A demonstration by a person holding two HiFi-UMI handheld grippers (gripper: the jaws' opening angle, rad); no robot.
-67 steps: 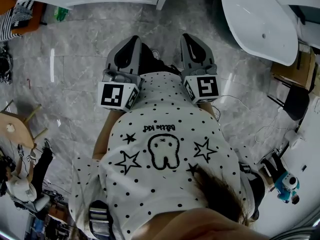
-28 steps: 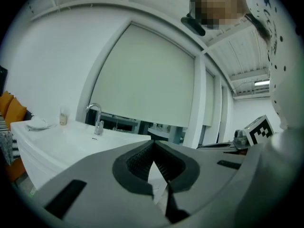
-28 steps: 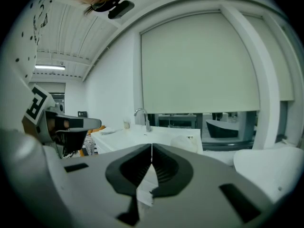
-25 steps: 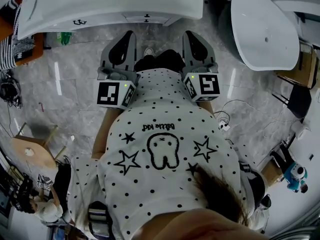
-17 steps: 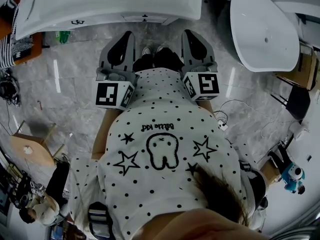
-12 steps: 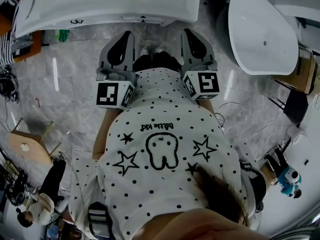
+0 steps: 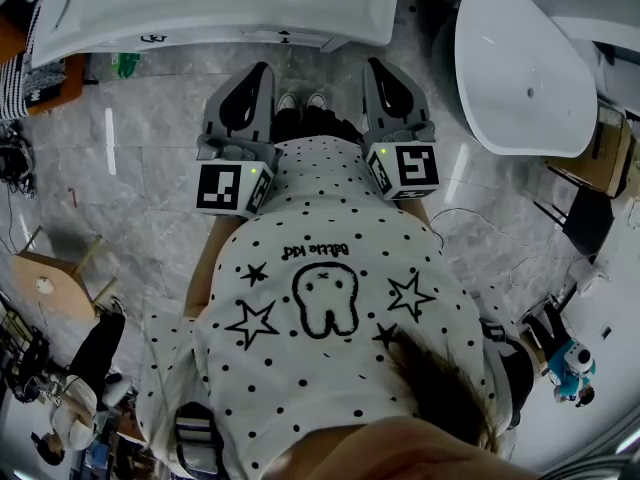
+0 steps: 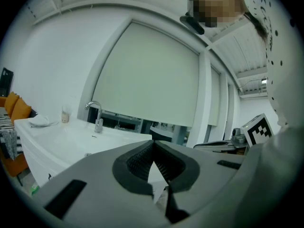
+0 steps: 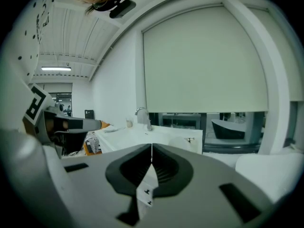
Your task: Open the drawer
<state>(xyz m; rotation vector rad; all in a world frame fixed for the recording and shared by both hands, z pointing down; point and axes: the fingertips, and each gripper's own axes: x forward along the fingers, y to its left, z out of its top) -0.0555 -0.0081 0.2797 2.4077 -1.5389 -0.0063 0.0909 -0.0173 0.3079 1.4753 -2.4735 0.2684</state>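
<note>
**Drawer [image 7: 288, 36] closed, fingers shut**

We face the white cabinet [image 7: 200, 8]. The drawer sits in its front, ahead of both grippers and untouched. The fingers of our left gripper [image 8: 153, 144] and right gripper [image 9: 152, 146] press together, empty.

Both claws closed on the white vanity [image 7: 220, 8]. Earlier it was only a thin strip far ahead of the tips. By the end it filled the space ahead, its edge just beyond the left claw [image 7: 262, 70] and right claw [image 7: 375, 66].

- Drawer front [image 7: 285, 38] drew nearer the tips too.
- Two shoe toes [image 7: 302, 101] showed between the claws, where one had shown.
- Green object [image 7: 125, 65] slid level with the left claw's tip.
- Bathtub [image 7: 520, 68], off the right claw, came further into view.
- Wooden stool [image 7: 45, 283] and bystander [image 7: 70, 418] dropped further behind the left claw.
</note>
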